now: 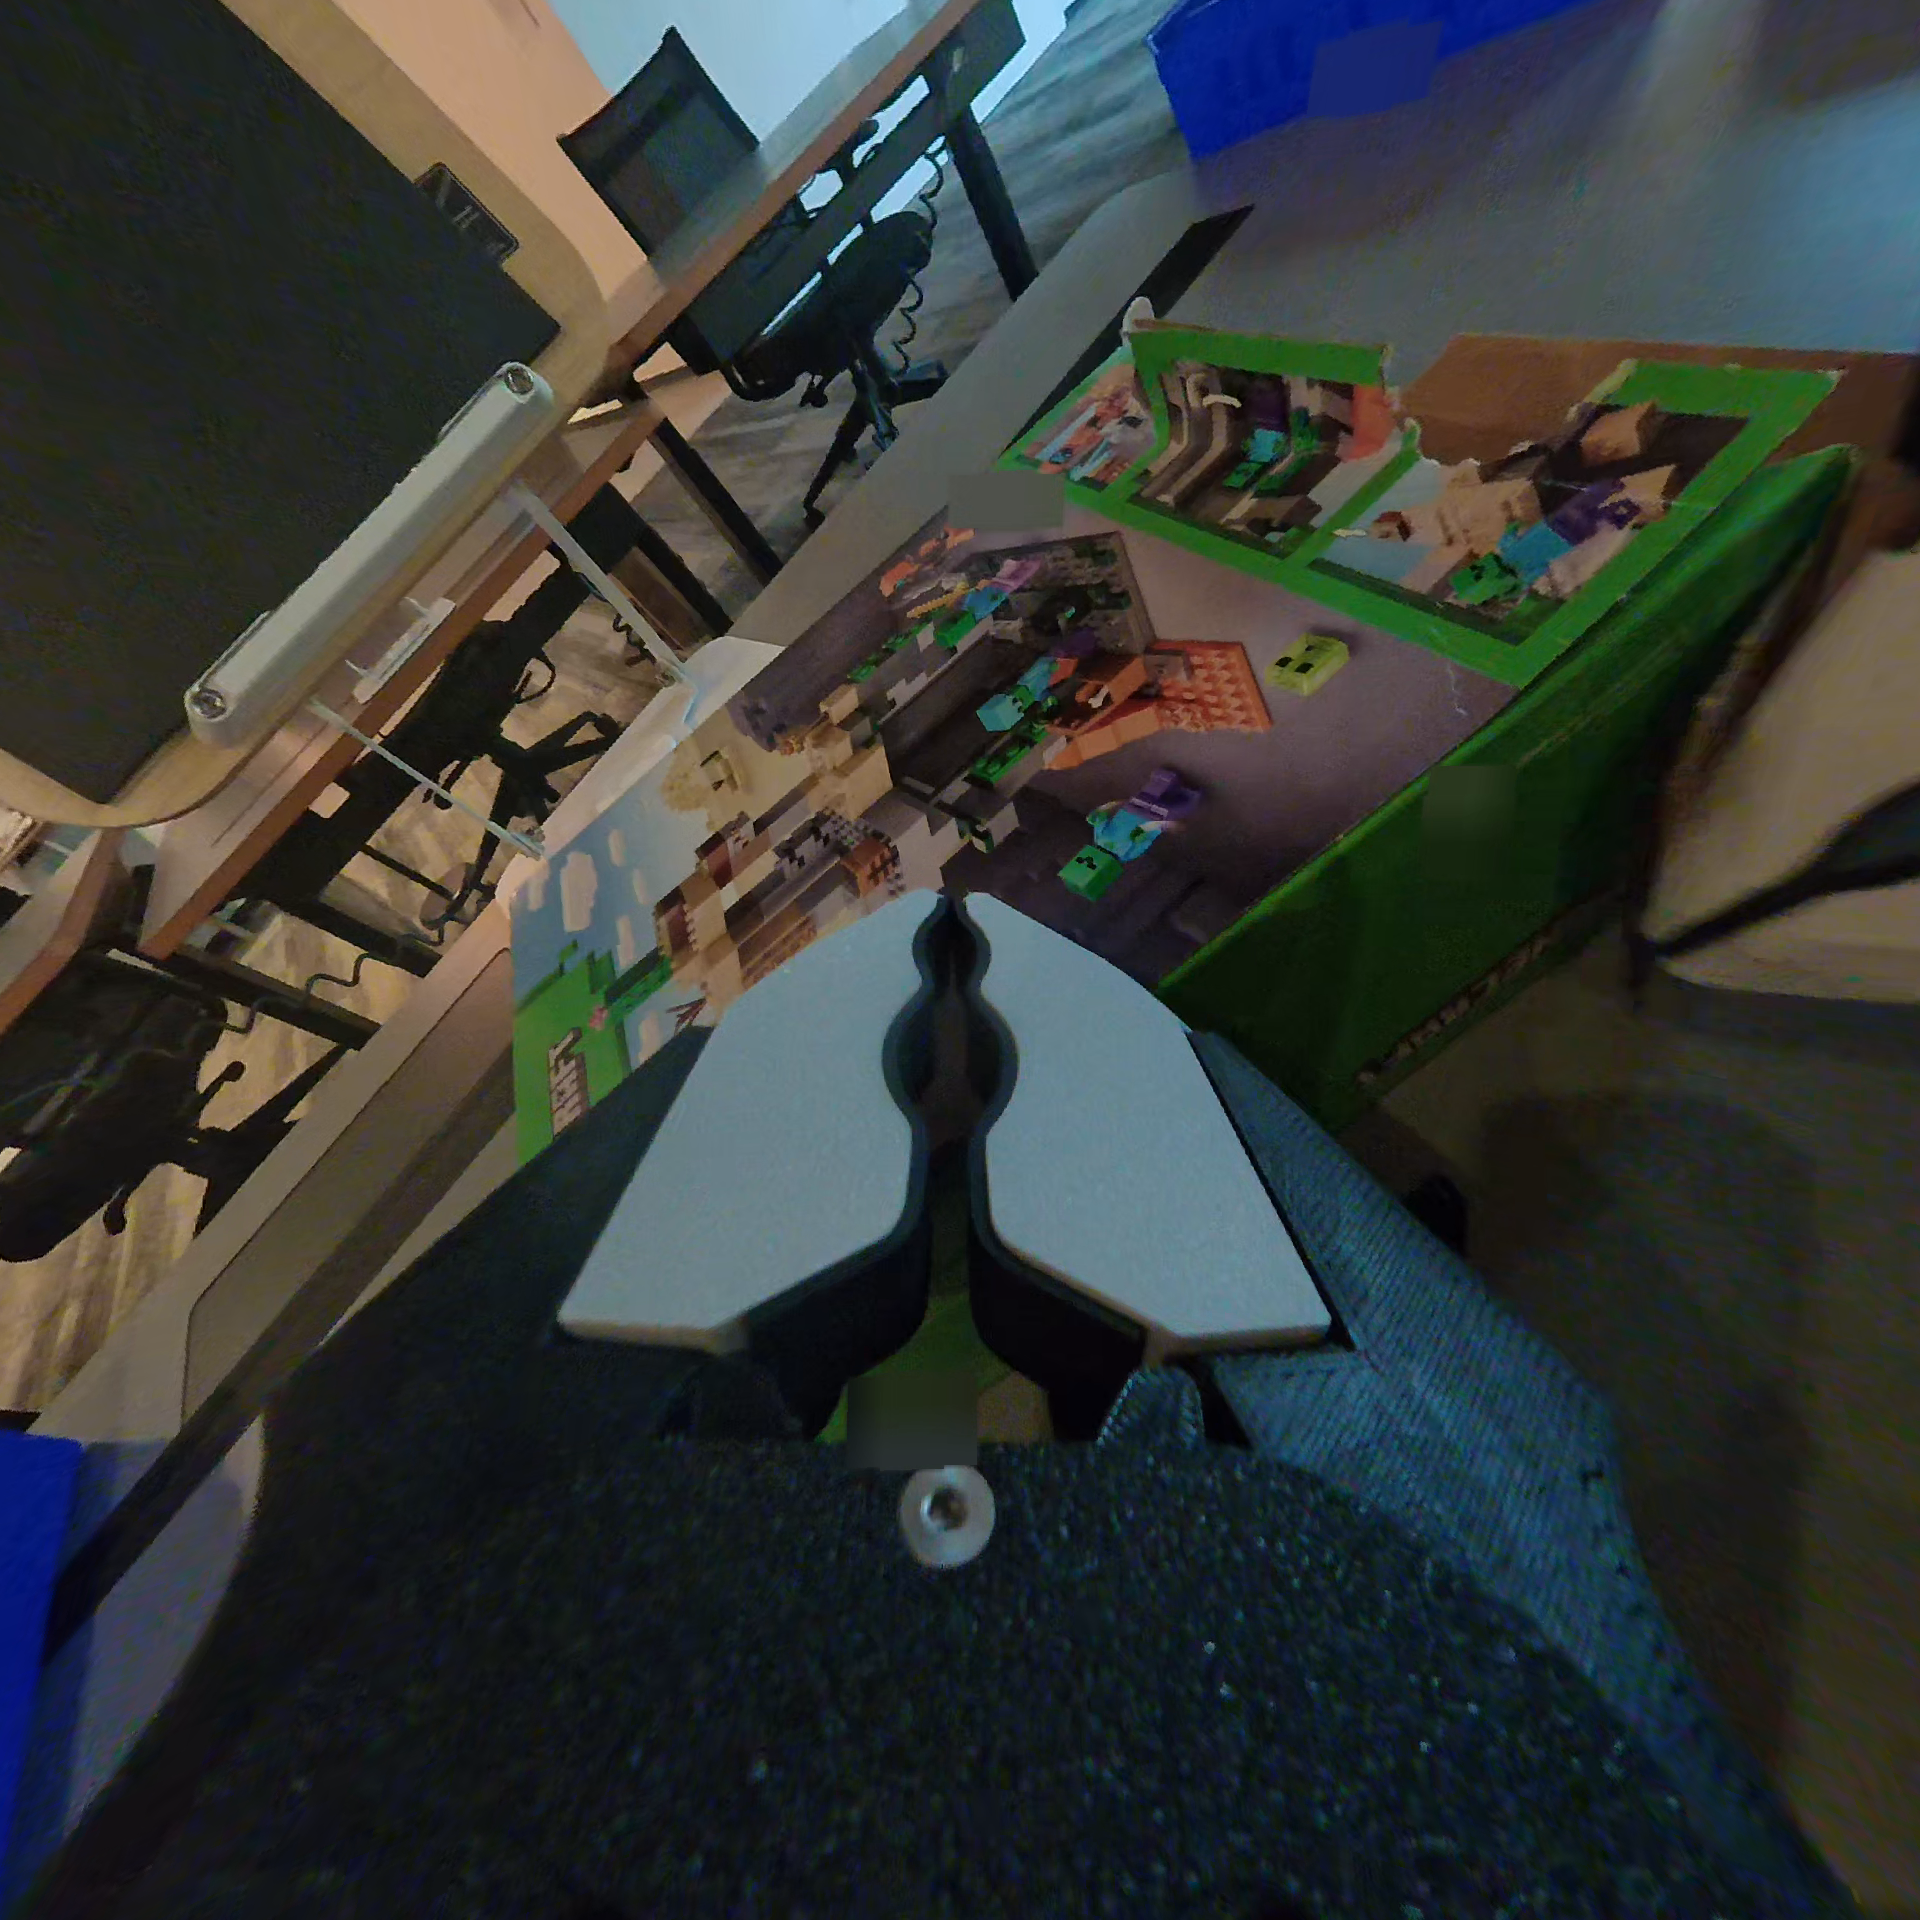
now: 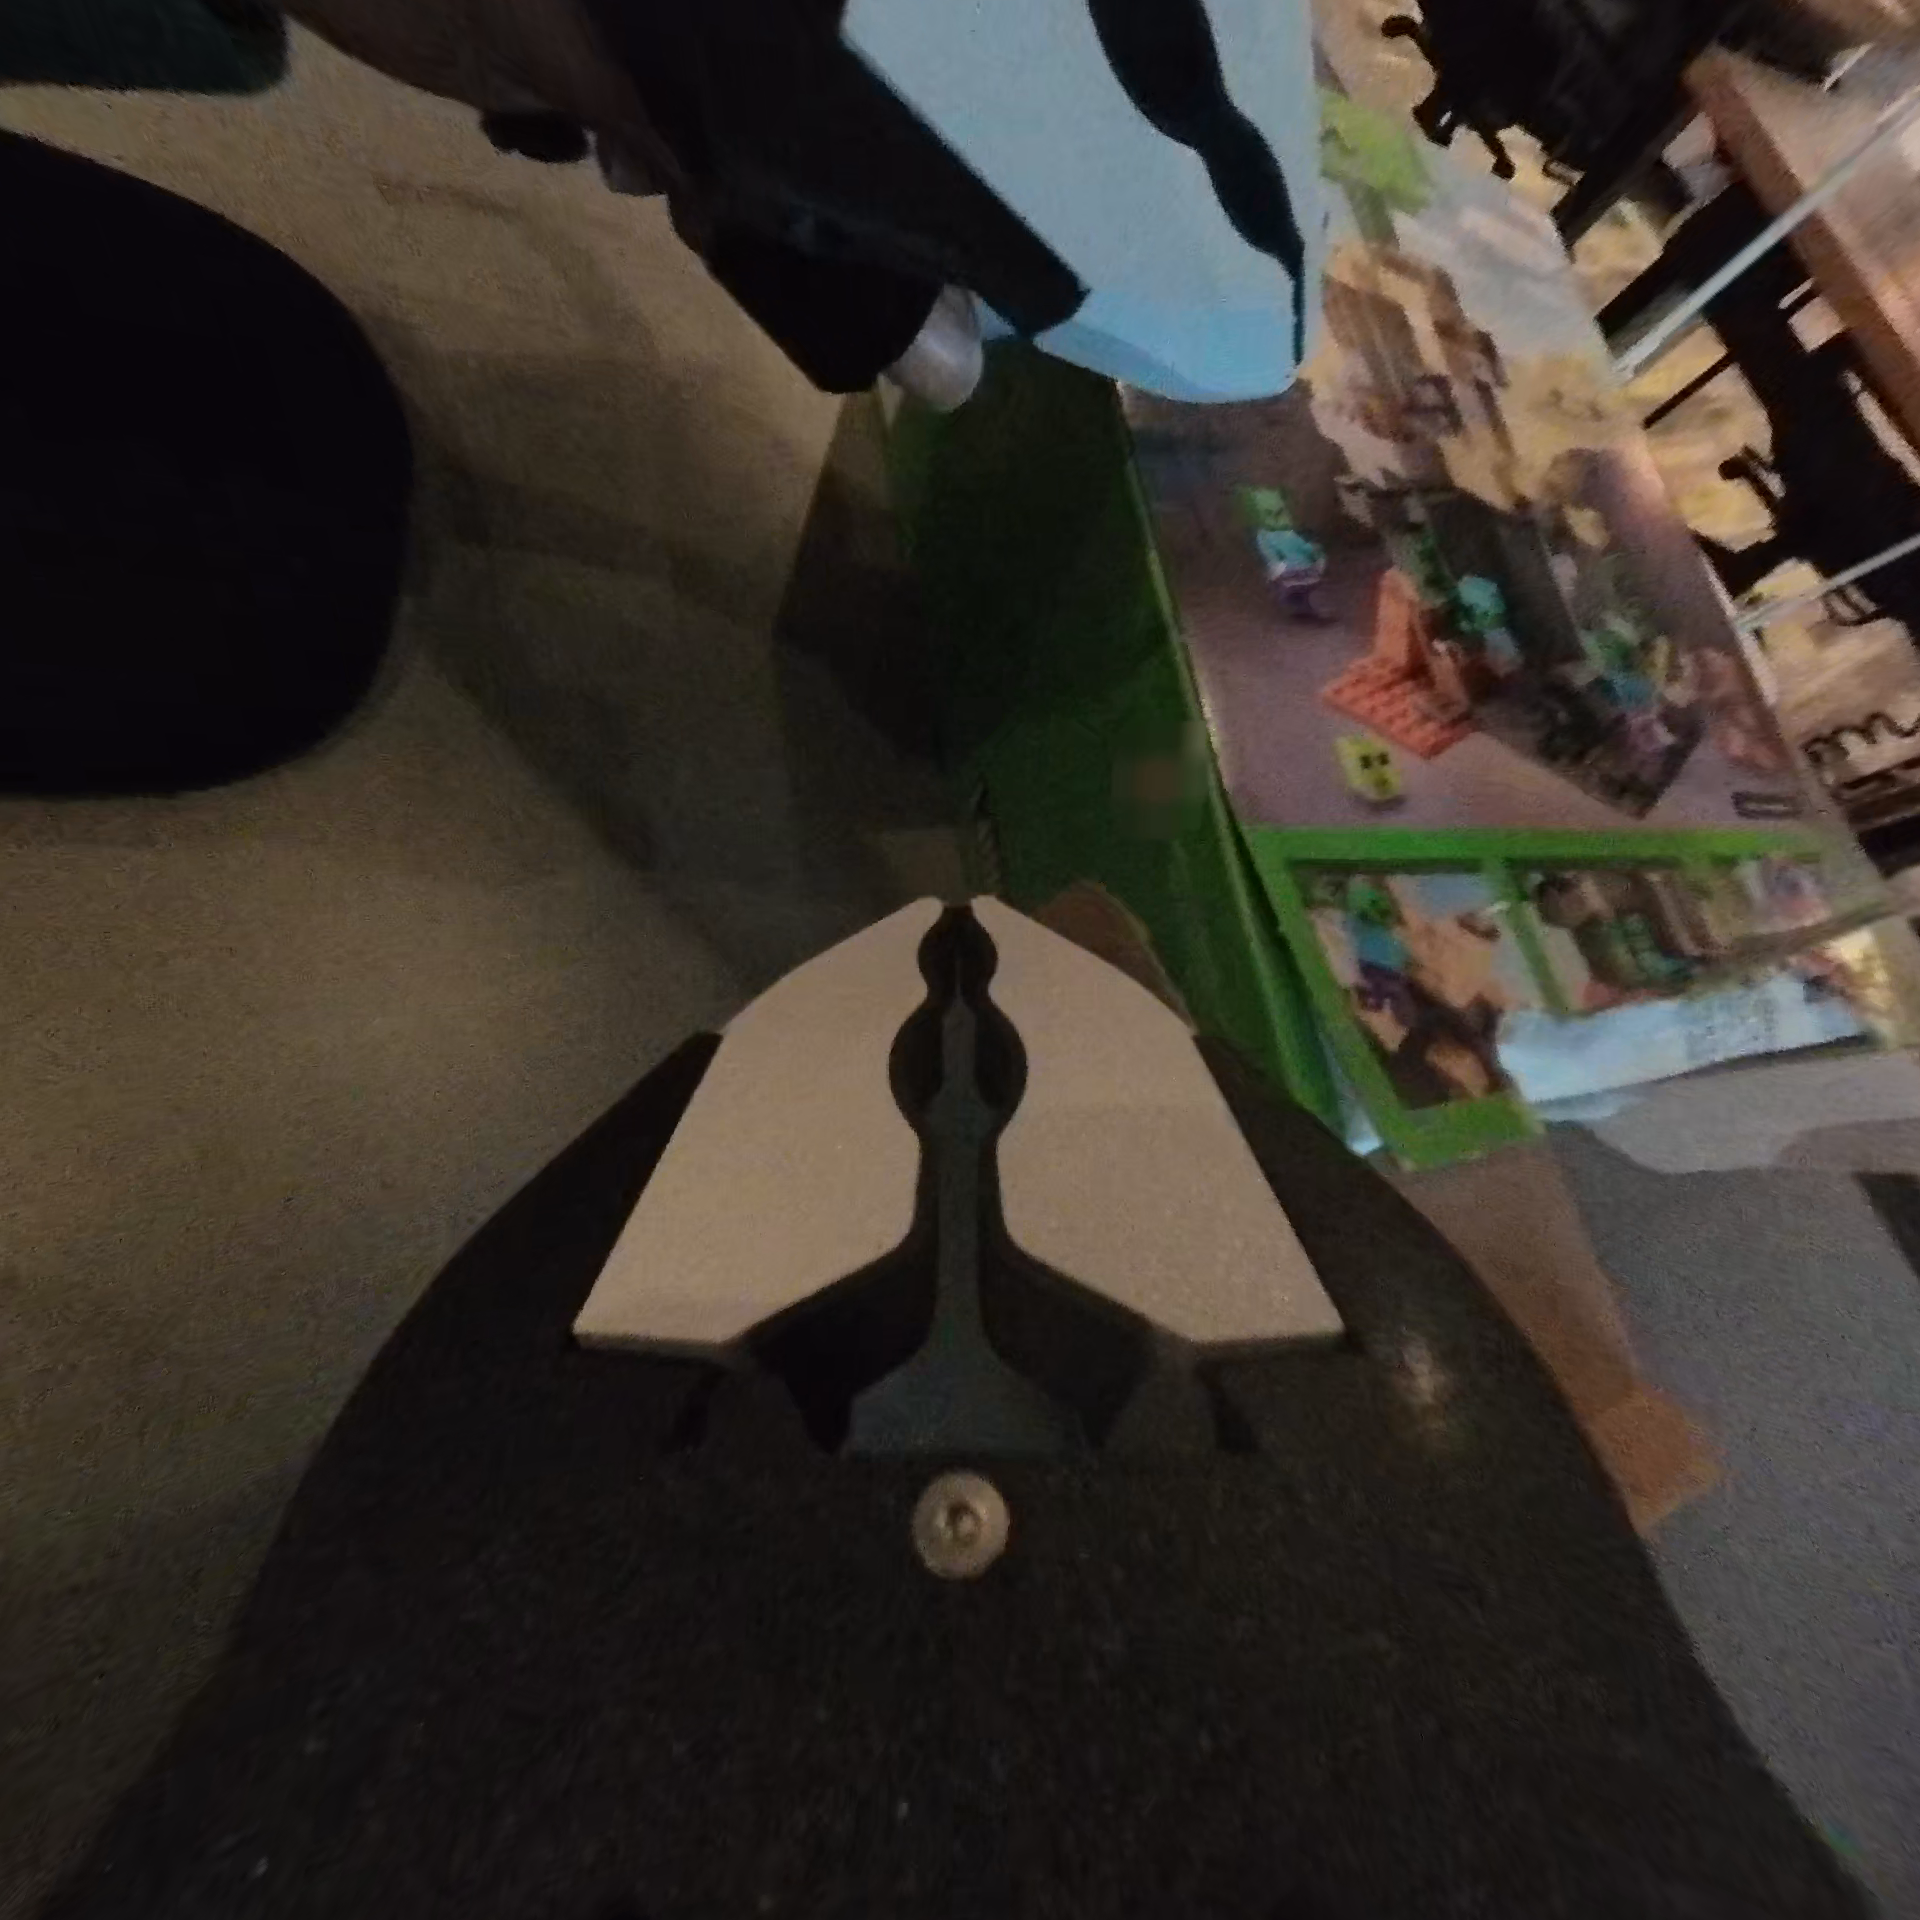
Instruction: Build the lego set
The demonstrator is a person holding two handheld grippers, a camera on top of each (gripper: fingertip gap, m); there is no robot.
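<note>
Left wrist view: the left gripper (image 1: 954,906) occupies the lower centre of the frame. Its two grey fingers (image 1: 790,1132) meet at the tips, jaws closed, with nothing between them. Just beyond the tips, in the centre of the frame, lies the lego set box (image 1: 1039,707), flat on a grey table (image 1: 1039,312), printed face up. Its green side wall (image 1: 1455,914) faces the lower right. A torn lid flap (image 1: 1278,436) stands up at the box's far end, upper right of centre. Farther off, at upper right, sits a blue bin (image 1: 1299,73). At upper left are a dark panel (image 1: 208,343) with a white handle bar (image 1: 374,551), wooden desks (image 1: 831,135) and black office chairs (image 1: 831,312).

Right wrist view: the right gripper (image 2: 958,909) sits at lower centre. Its fingers (image 2: 790,1164) touch at the tips, jaws closed and empty. The tips lie just beside the near corner of the box's green side wall (image 2: 1039,644). The printed box face (image 2: 1507,665) runs along the right half of the frame. The left gripper (image 2: 1039,187) appears at top centre, over the far end of the box. A dark rounded shape (image 2: 156,468) at the left edge cannot be identified.
</note>
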